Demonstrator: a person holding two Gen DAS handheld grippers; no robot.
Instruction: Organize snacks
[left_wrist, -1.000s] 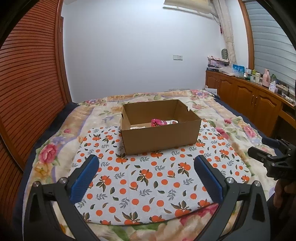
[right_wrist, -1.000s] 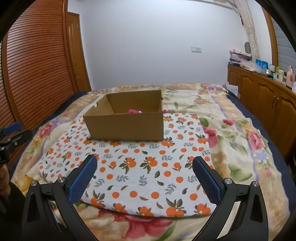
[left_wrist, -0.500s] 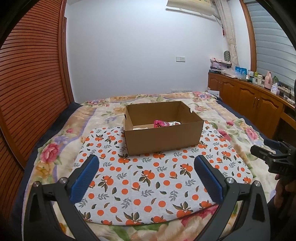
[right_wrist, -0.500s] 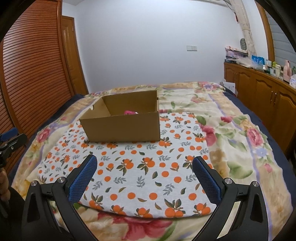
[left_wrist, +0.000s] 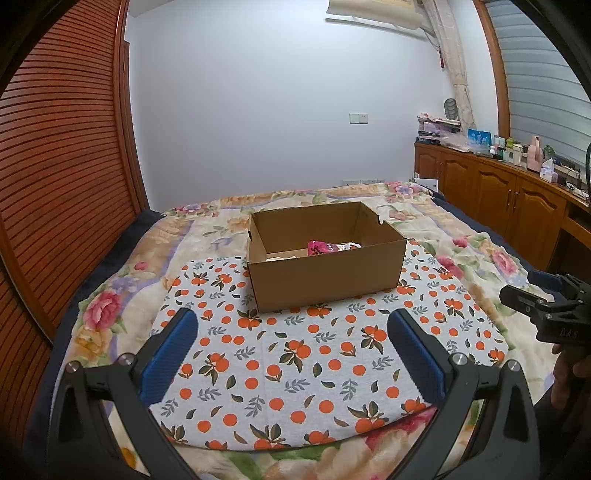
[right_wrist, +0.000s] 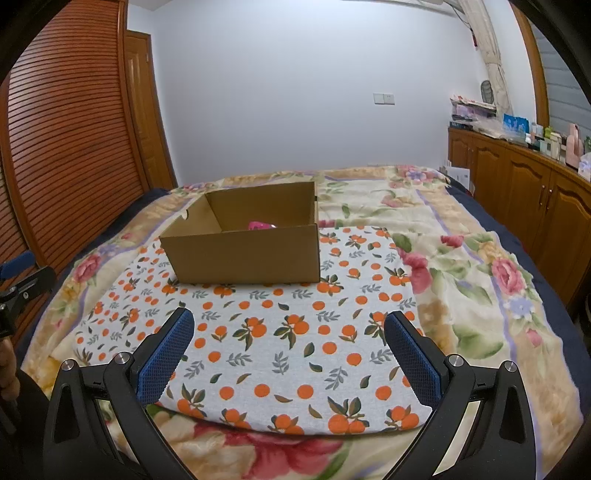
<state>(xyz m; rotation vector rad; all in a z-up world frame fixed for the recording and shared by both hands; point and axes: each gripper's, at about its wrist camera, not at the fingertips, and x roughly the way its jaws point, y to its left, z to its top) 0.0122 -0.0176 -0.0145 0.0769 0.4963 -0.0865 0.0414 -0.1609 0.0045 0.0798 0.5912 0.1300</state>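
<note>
Holding back from the box (left_wrist: 327, 271), both the left gripper (left_wrist: 291, 332) and right gripper (right_wrist: 290, 332) hang spread and empty, since a pink packet (left_wrist: 319, 246) already lies inside.

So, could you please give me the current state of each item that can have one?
cardboard box: open-topped, upright on the orange-print mat.
pink snack packet: lying inside the box.
left claw: open, empty.
right claw: open, empty.
</note>
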